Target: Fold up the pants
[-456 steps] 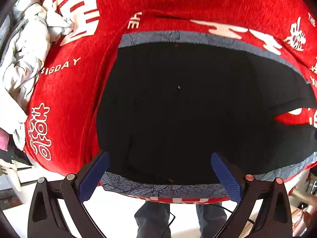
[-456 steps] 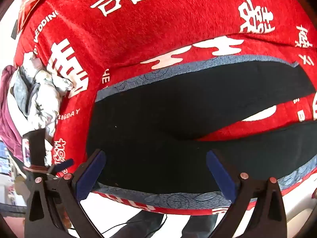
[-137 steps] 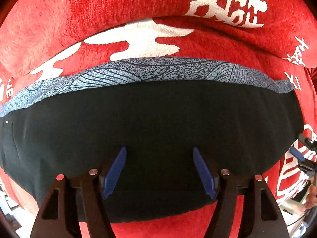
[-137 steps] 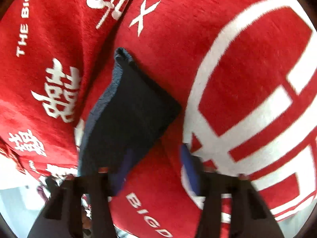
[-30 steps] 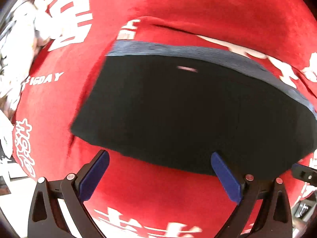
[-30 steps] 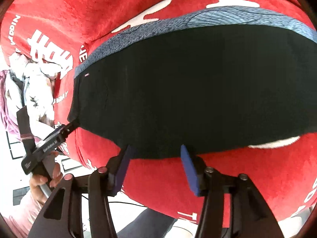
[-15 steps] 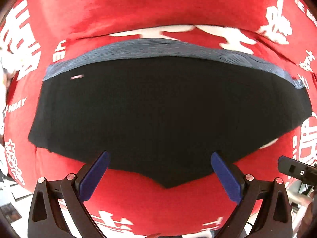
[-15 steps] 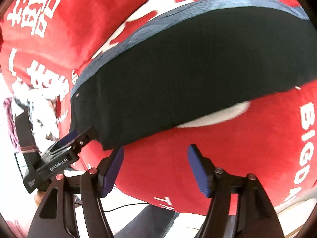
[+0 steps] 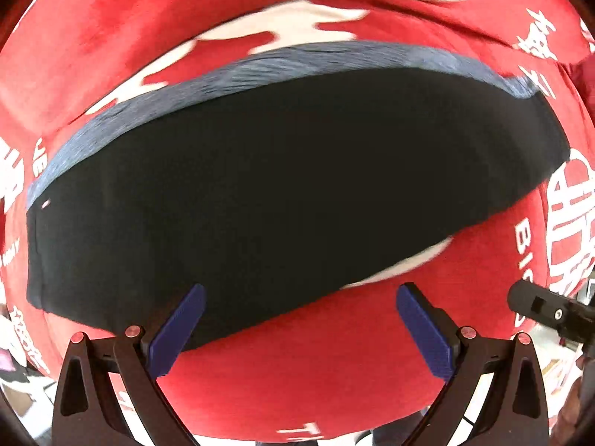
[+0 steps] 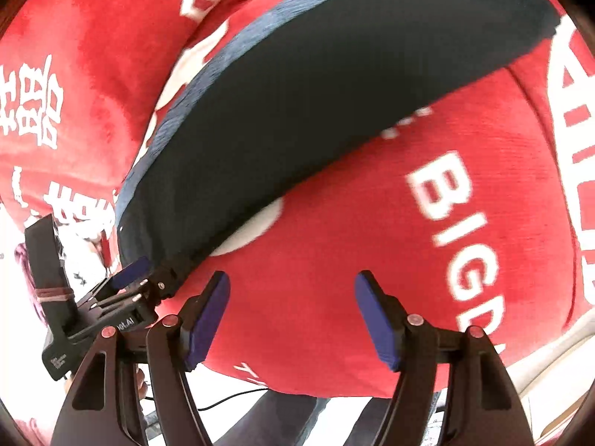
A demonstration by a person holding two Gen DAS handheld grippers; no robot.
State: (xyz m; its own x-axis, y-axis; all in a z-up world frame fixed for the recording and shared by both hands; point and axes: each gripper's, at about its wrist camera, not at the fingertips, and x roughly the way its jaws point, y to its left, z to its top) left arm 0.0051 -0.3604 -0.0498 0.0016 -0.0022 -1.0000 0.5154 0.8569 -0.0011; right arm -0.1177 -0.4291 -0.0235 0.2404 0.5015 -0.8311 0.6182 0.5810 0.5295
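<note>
The black pants (image 9: 279,186) lie folded in a long flat band on the red cloth (image 9: 334,364), with the grey-blue waistband (image 9: 260,63) along the far edge. My left gripper (image 9: 301,290) points down at the near edge, open, its left pad (image 9: 178,330) over the black fabric and nothing pinched. In the right wrist view the pants (image 10: 316,93) run up to the right. My right gripper (image 10: 292,278) hovers over bare red cloth (image 10: 372,241) beside them, its jaws opening with nothing between. The left gripper (image 10: 141,278) shows at the pants' near corner.
White lettering covers the red cloth. A crumpled white garment (image 10: 81,256) lies off its left end. The person's legs (image 10: 290,420) and a thin cable (image 10: 223,397) show below the table edge. The right gripper's body (image 9: 539,304) enters the left view at the right.
Both grippers slid sideways along the pants' near edge, so the pants' right end came into the left view. The right jaws widened, and now only red cloth lies ahead of them.
</note>
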